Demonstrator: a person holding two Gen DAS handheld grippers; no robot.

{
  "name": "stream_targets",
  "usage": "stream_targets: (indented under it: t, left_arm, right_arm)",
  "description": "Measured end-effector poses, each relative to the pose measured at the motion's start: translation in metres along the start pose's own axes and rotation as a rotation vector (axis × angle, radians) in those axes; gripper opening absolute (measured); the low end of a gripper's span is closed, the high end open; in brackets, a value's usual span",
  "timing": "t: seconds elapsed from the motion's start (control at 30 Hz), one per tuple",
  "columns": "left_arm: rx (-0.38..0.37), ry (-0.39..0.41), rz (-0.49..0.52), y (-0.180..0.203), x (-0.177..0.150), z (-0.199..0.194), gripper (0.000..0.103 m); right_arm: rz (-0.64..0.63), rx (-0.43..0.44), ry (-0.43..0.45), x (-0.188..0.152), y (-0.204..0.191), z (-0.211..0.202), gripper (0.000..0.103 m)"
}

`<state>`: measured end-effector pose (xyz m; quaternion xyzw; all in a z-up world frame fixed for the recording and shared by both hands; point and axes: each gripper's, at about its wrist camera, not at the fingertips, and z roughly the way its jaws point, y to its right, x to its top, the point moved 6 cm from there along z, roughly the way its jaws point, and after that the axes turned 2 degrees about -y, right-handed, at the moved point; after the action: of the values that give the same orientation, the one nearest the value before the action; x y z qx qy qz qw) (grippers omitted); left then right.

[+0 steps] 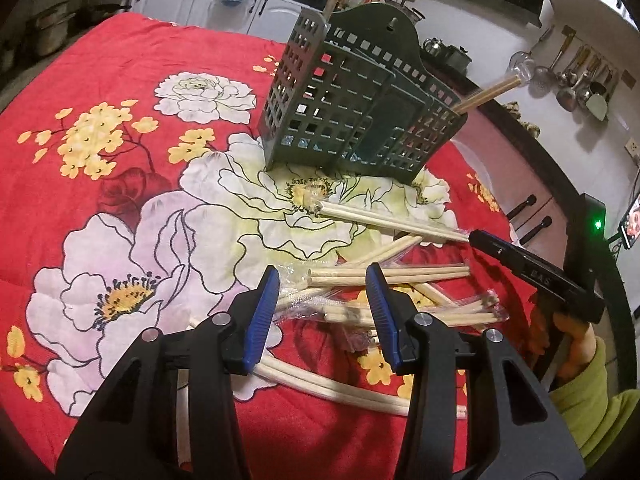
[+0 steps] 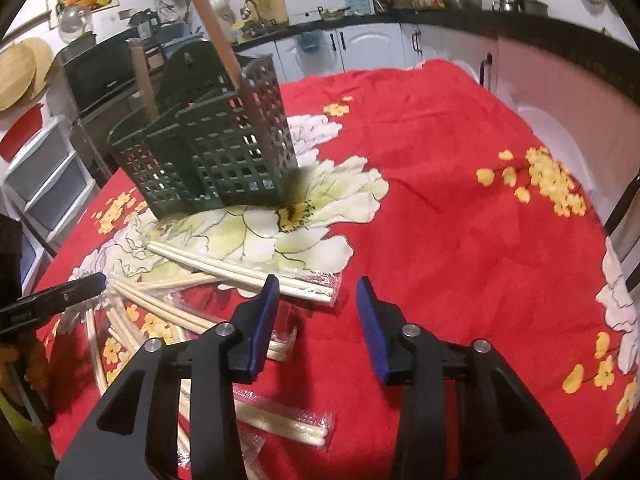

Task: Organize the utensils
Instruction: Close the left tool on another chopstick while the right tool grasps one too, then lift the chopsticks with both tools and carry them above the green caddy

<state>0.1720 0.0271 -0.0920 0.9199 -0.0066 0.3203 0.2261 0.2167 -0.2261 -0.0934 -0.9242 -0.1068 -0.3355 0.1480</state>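
Blue-padded left gripper (image 1: 323, 280), jaws spread, above loose chopsticks (image 1: 394, 274) on a red floral cloth (image 1: 120, 80).

Item: pale wooden chopsticks, paired in clear plastic sleeves, scattered criss-cross near the cloth's edge; one sleeved pair (image 2: 240, 270) lies just in front of the caddy. Dark green slotted utensil caddy (image 1: 352, 112) stands upright behind them on a printed white flower, with two wrapped pairs standing in its compartments. Right gripper (image 2: 318, 282): jaws spread, holding nothing, just right of the pile.
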Motion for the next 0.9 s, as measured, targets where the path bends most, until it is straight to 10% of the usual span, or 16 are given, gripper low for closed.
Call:
stream_targets:
  t: [0.43, 0.9]
  left_arm:
    - [0.034, -0.035, -0.018, -0.012, 0.011, 0.017, 0.030]
    - [0.023, 0.031, -0.027, -0.013, 0.021, 0.008, 0.001]
  right_arm:
    - [0.060, 0.063, -0.042, 0.004, 0.003, 0.016, 0.037]
    - [0.112, 0.059, 0.024, 0.006, 0.013, 0.001, 0.001]
